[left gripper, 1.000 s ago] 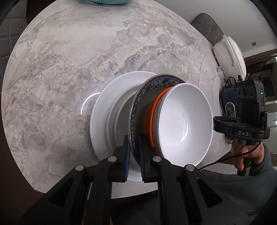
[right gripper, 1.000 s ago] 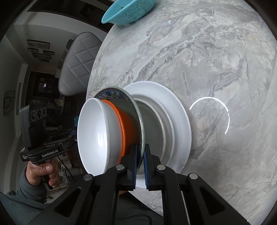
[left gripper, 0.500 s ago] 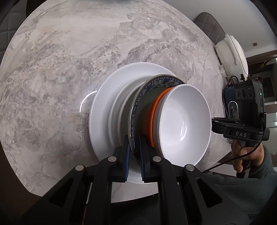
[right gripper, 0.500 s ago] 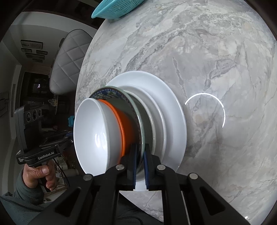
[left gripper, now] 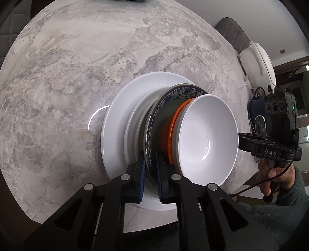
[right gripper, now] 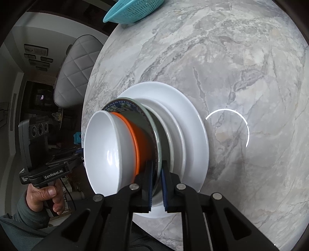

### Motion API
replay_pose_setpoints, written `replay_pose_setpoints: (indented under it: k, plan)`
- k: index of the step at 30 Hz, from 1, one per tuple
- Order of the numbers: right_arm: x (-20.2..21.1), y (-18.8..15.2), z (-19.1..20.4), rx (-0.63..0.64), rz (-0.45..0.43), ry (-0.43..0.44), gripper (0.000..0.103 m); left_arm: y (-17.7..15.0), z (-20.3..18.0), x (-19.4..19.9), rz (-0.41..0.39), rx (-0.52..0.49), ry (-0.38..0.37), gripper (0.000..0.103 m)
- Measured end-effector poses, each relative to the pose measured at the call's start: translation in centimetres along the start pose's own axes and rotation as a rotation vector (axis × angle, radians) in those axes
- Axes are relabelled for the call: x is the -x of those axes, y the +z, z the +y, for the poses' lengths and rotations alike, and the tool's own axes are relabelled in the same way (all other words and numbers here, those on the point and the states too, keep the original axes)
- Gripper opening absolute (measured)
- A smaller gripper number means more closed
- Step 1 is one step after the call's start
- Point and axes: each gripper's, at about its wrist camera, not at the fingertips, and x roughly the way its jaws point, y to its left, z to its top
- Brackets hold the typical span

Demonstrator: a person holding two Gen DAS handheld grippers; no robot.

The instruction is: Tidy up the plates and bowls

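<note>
A blue-patterned glass plate (left gripper: pixel 170 92) carries an orange bowl (left gripper: pixel 173 123) with a white bowl (left gripper: pixel 208 135) nested in it. My left gripper (left gripper: pixel 150 173) is shut on the plate's near rim. My right gripper (right gripper: pixel 156 183) is shut on the opposite rim of the same plate (right gripper: pixel 123 104). The stack sits on or just above a large white plate (left gripper: pixel 115 123) that holds a smaller white plate (left gripper: pixel 135 115) on the marble table (left gripper: pixel 77 67). The orange bowl (right gripper: pixel 143 139) and white bowl (right gripper: pixel 108 146) also show in the right wrist view, over the white plate (right gripper: pixel 193 123).
A teal colander (right gripper: pixel 135 9) stands at the table's far edge. A white appliance (left gripper: pixel 258 63) sits at the table's right edge. Quilted chairs (right gripper: pixel 77 67) stand around the table. The table's near edge lies just under the white plate.
Both grippers have brought the patterned plate with its bowls closer down onto the white plates; the gap between them has nearly closed. The grip is unchanged.
</note>
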Motion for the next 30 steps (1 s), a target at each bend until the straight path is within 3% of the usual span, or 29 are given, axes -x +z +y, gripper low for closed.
replay_pose_setpoints:
  k: [4, 7, 10, 12, 18, 24, 30]
  plan:
    - [0.0, -0.2, 0.3, -0.001, -0.019, -0.028, 0.014, -0.3, 0.0, 0.4, -0.023, -0.005, 0.002, 0.011]
    - [0.2, -0.4, 0.5, -0.005, -0.04, -0.048, 0.015, -0.6, 0.2, 1.2, -0.051, -0.016, 0.03, 0.023]
    - [0.9, -0.9, 0.6, -0.009, -0.07, -0.085, 0.029, -1.1, 0.7, 2.4, -0.082, -0.007, 0.056, 0.044]
    - [1.6, -1.3, 0.4, -0.025, -0.089, -0.101, 0.042, -1.6, 1.1, 3.7, -0.115, -0.002, 0.058, 0.067]
    - [5.1, -2.9, 0.6, -0.052, -0.18, -0.156, 0.068, -3.0, -0.2, 8.1, -0.269, -0.017, 0.184, 0.103]
    - [9.3, -3.6, 2.7, 0.032, -0.335, -0.237, 0.102, -4.8, -5.1, 12.4, -0.437, 0.001, 0.352, 0.103]
    - [11.8, -5.1, 4.7, 0.156, -0.43, -0.265, 0.103, -8.2, -12.1, 16.4, -0.667, 0.009, 0.573, 0.103]
